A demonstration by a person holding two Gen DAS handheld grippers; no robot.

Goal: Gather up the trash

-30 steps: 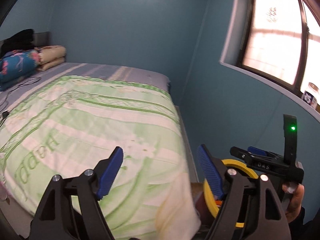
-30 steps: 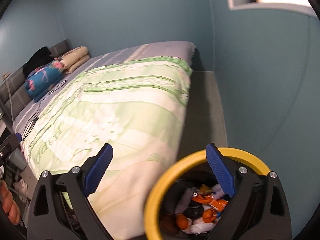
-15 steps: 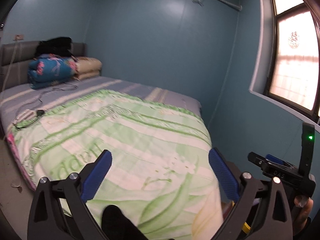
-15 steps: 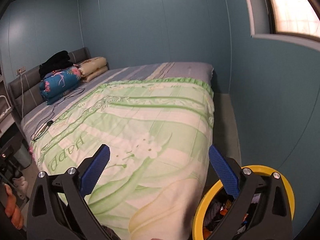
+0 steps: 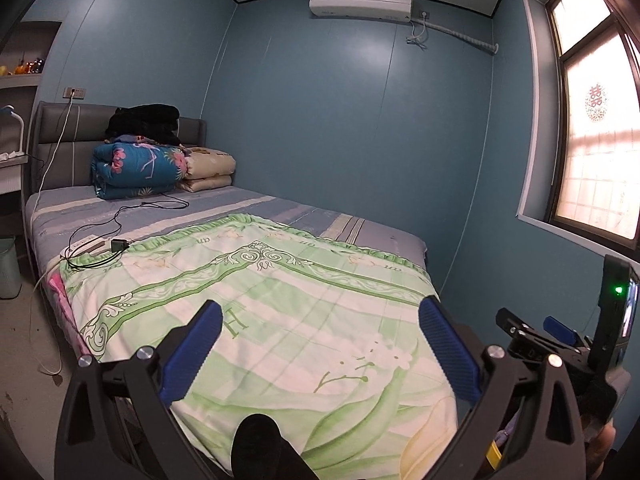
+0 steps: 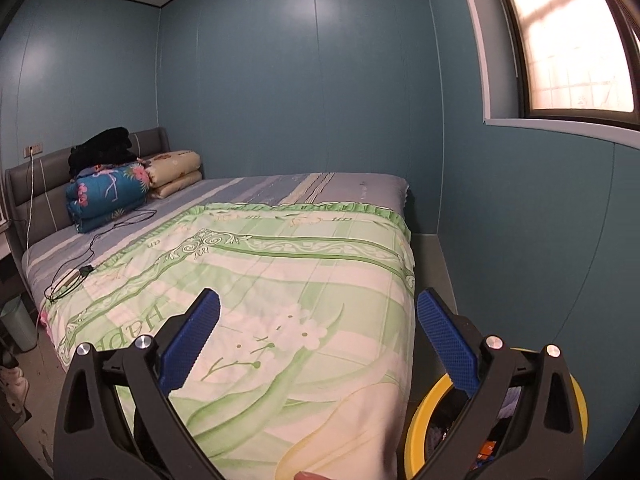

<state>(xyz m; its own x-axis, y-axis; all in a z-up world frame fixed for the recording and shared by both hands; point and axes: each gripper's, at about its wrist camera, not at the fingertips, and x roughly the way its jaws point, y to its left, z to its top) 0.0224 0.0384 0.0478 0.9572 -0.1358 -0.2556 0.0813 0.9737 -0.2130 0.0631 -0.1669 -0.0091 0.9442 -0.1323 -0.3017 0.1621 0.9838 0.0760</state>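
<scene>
Two grippers, both with blue ribbed fingers spread wide and nothing between them. The left gripper [image 5: 320, 344] and right gripper [image 6: 318, 336] each point over the foot of the bed [image 6: 280, 280], which serves as the landmark here.

Task status: the yellow-rimmed trash bin [image 6: 420, 420] stands on the floor at the bed's foot corner, on the window side, just beside the hanging quilt. It already holds a mixed load, including orange scraps, though the contents are mostly hidden behind the right gripper's frame. Judged from that, collection is well advanced. No loose trash is evident on the bed; the floor beyond its far side is only partly in view, so remaining litter cannot be ruled out.

Materials: the quilt [image 5: 280, 300] is soft cotton-like cloth, green and cream, floral-printed with a ruffled edge. Toward the headboard lie a rolled blue blanket [image 5: 138, 170] and a thin black cable [image 5: 120, 216]. The bin rim is smooth, round plastic.
</scene>
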